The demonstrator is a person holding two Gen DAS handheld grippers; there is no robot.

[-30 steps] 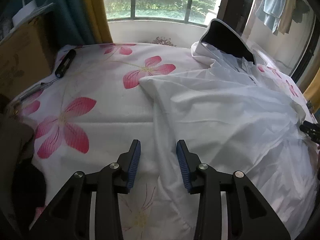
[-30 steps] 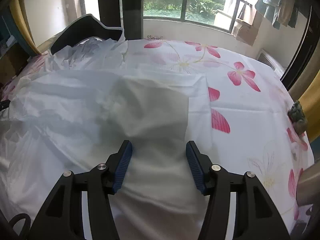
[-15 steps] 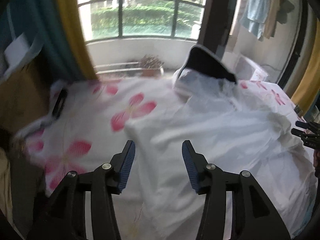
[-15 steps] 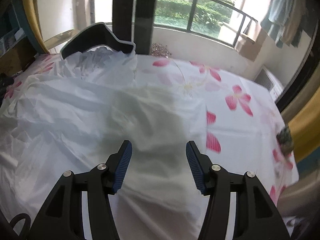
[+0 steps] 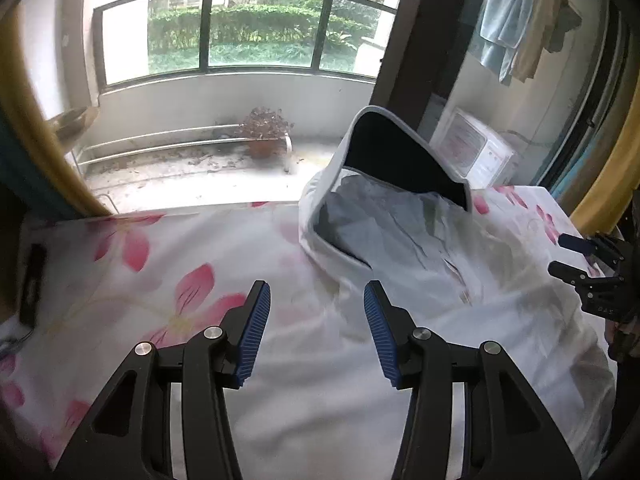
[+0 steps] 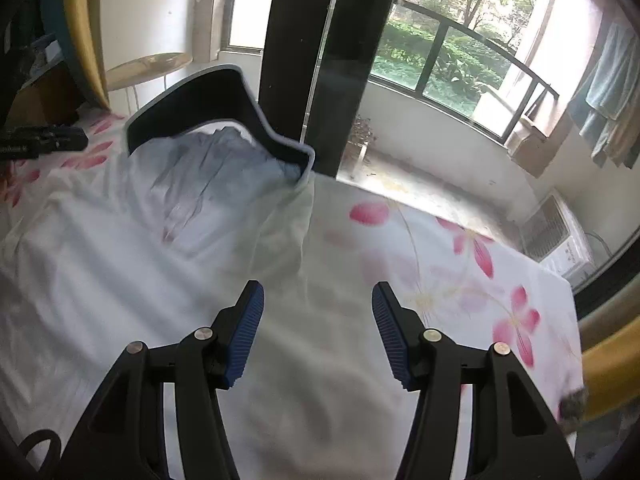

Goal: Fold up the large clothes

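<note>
The white garment was spread across the flowered bed, hood end farthest away. Both the left tongs and right tongs were held spread and empty above its near part, equally close.

Daylight floods in from the balcony window, bright enough that the balcony floor beyond the glass blows out to near white in the left wrist view. The white garment and the floral bedsheet look washed out and low in contrast, their petals pale. Motion blur smears the cloth in both views, worst on the bedsheet near the right view's lower edge. Soft grey shadow sits inside the garment's hood. Fisheye bending curves the window bars and the yellow curtain, and the corners fall to black.
</note>
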